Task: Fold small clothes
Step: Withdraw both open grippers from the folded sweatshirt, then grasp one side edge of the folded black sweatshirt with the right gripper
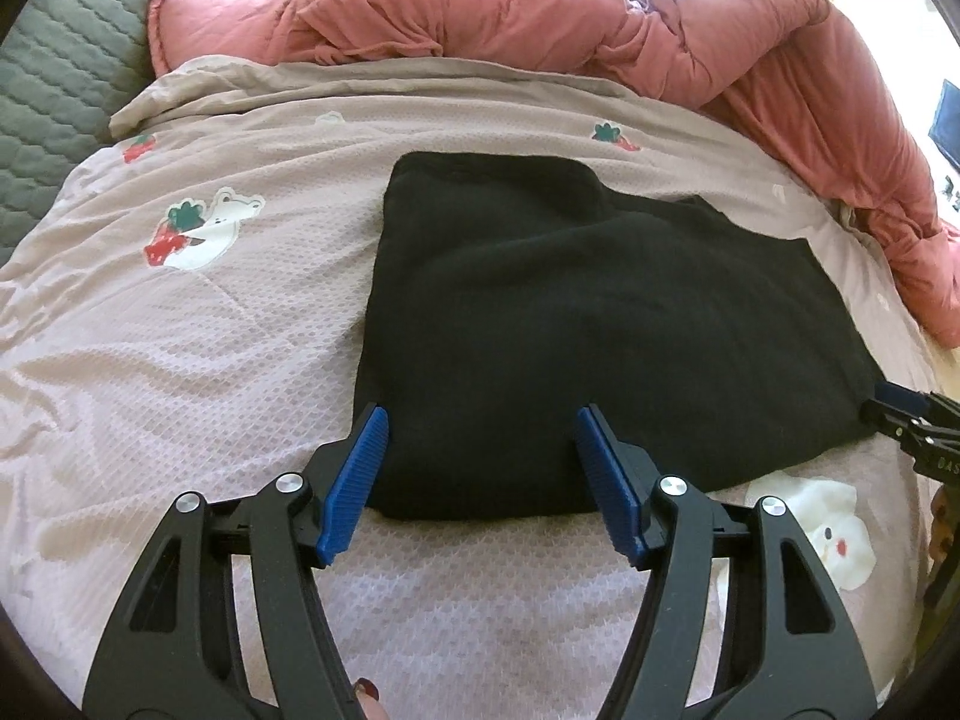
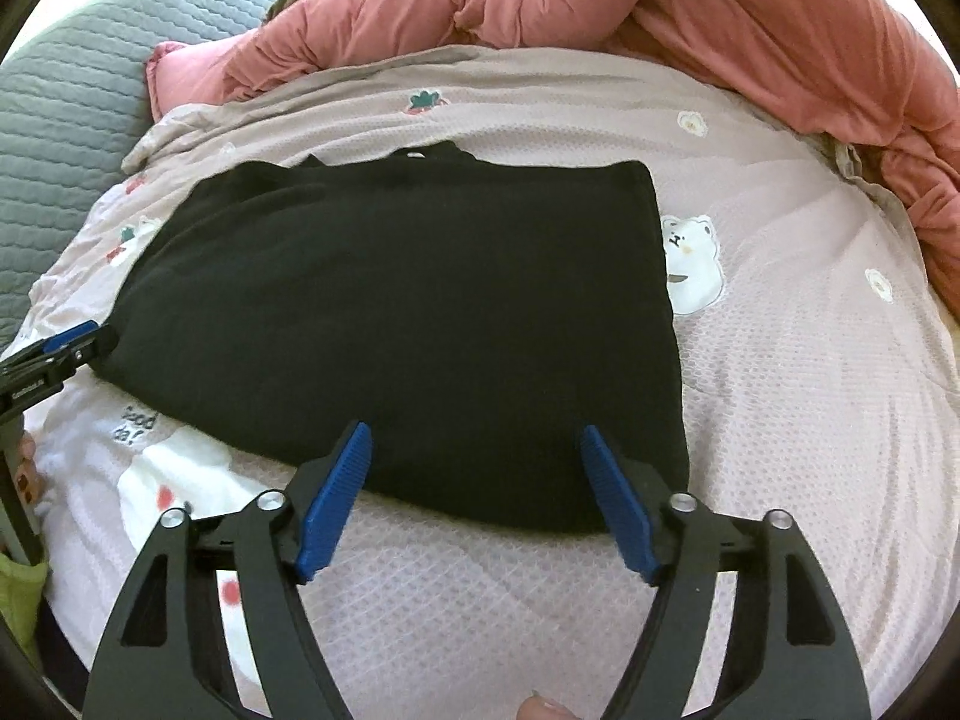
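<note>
A black garment (image 1: 576,324) lies flat, partly folded, on a pink bedsheet (image 1: 180,360) printed with bears. My left gripper (image 1: 483,426) is open, its blue pads over the garment's near left edge, holding nothing. My right gripper (image 2: 474,441) is open over the garment (image 2: 408,312) at its near right edge, also empty. In the left wrist view the right gripper (image 1: 900,414) shows at the garment's right corner. In the right wrist view the left gripper (image 2: 66,348) shows at its left corner.
A rumpled salmon-pink duvet (image 1: 660,36) is piled along the far side and right of the bed. A grey quilted cover (image 1: 60,72) lies at the far left. The pink sheet (image 2: 810,390) extends around the garment on all sides.
</note>
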### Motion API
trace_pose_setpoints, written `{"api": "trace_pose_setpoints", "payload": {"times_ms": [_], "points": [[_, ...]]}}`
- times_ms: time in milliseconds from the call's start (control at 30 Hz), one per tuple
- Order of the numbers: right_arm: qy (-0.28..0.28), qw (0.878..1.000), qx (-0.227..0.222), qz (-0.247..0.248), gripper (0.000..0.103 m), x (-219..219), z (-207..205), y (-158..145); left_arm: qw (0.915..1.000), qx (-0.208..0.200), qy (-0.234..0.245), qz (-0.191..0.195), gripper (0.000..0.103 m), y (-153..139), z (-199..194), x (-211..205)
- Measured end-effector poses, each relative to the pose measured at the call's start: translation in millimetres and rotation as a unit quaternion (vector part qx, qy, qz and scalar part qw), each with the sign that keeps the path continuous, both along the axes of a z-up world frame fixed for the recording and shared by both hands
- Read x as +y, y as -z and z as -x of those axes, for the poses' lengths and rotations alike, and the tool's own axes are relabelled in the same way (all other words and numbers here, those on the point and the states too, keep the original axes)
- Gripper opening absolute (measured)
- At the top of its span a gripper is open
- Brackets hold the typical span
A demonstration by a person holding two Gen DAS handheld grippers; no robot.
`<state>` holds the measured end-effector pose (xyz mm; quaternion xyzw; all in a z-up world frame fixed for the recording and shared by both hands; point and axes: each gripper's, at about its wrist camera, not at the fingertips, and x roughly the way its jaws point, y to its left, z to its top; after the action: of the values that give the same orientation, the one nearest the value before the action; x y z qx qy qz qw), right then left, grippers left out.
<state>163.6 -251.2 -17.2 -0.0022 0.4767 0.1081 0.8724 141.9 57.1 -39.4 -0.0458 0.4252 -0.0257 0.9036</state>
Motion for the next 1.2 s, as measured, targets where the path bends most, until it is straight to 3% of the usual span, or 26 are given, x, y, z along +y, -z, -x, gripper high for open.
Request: {"api": "trace_pose_setpoints", "payload": {"times_ms": [167,300,367,533,700,933,1200], "points": [[-0.015,1.000,-0.014,-0.010,0.081,9,9,-10,0.9999,-0.013,-0.004,0.002,0.071,-11,10,3],[-0.037,0.999,-0.029,-0.008,0.086,25,16,-20,0.9997,-0.021,-0.010,-0.002,0.073,-18,15,6],[-0.048,0.998,-0.037,-0.006,0.089,36,20,-24,0.9996,-0.025,-0.014,-0.005,0.080,-21,17,7],[-0.081,0.996,-0.042,-0.010,0.091,62,29,-27,0.9992,-0.034,-0.022,-0.005,0.086,-28,20,13],[-0.124,0.990,-0.059,0.020,0.094,99,36,-27,0.9984,-0.038,-0.041,0.007,0.093,-30,20,26],[-0.187,0.977,-0.085,0.060,0.095,157,34,-19,0.9976,-0.029,-0.061,0.016,0.093,-28,6,43],[-0.258,0.951,-0.118,0.124,0.095,223,25,-2,0.9959,0.000,-0.075,0.051,0.093,-31,-34,68]]}}
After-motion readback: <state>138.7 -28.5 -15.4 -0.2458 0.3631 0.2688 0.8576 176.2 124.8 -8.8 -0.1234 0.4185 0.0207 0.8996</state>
